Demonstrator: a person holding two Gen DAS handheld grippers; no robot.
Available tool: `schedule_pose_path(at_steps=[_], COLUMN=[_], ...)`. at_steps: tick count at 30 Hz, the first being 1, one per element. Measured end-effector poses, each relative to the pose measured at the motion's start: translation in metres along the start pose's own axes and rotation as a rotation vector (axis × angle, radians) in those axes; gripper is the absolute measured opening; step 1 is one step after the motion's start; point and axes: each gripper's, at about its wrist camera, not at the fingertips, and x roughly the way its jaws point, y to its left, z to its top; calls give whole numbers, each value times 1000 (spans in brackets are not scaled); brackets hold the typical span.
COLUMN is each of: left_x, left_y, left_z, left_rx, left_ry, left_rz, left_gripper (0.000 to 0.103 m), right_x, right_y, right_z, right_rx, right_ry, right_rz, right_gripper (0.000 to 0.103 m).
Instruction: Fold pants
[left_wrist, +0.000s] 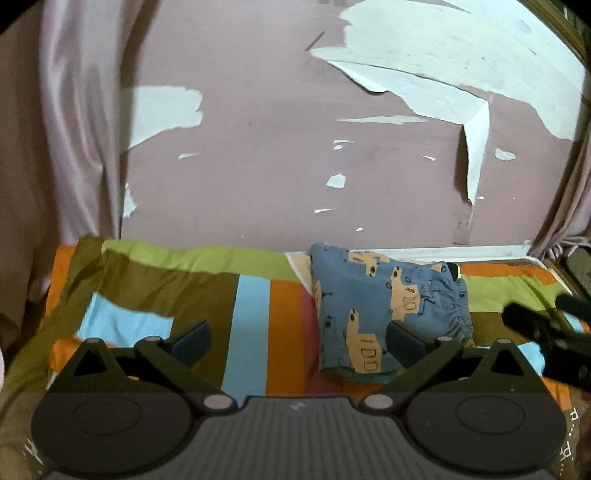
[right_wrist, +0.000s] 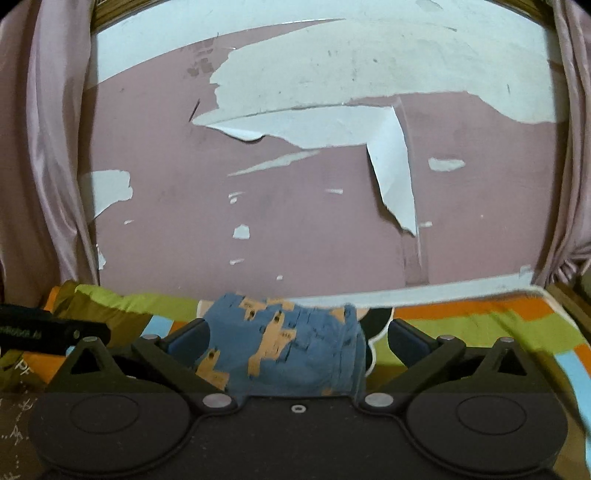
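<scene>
Left tool (left_wrist: 297, 341) had its black fingers spread wide apart, gripping nothing; the folded blue pants with a tan animal print (left_wrist: 384, 306) lay just ahead, toward its right finger. Right tool (right_wrist: 297, 341) was likewise spread apart and empty, the folded pants (right_wrist: 291, 343) directly between and beyond its fingers. Pants rested on a bed with a striped green, brown, orange and light-blue cover (left_wrist: 251, 314), near a pink wall with peeling paint (left_wrist: 266, 147). Pink curtains (right_wrist: 40, 166) hung at both sides.
</scene>
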Motion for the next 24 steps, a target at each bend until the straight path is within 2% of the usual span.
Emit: schedule_pose_path(at_steps=[3,9,19,24], left_x=[0,4,-2,-5], left_y=[8,12,15,13], left_z=[-17,-39,-68,-81], left_rx=[-35,-41,22,101], left_ry=[-33,23,-26,-52], left_rz=[2,-13,18,25], left_gripper=[103,103,103,103], right_x=[-10,-28,-44,-46], right_y=[1,1,4,3], right_z=[-15,-38,-71,-80], right_rx=[27,26,20,18], right_ry=[5,-18,-39,-36], right_rz=[-15,-51,-48,-64], right_gripper=[102,102,102,102])
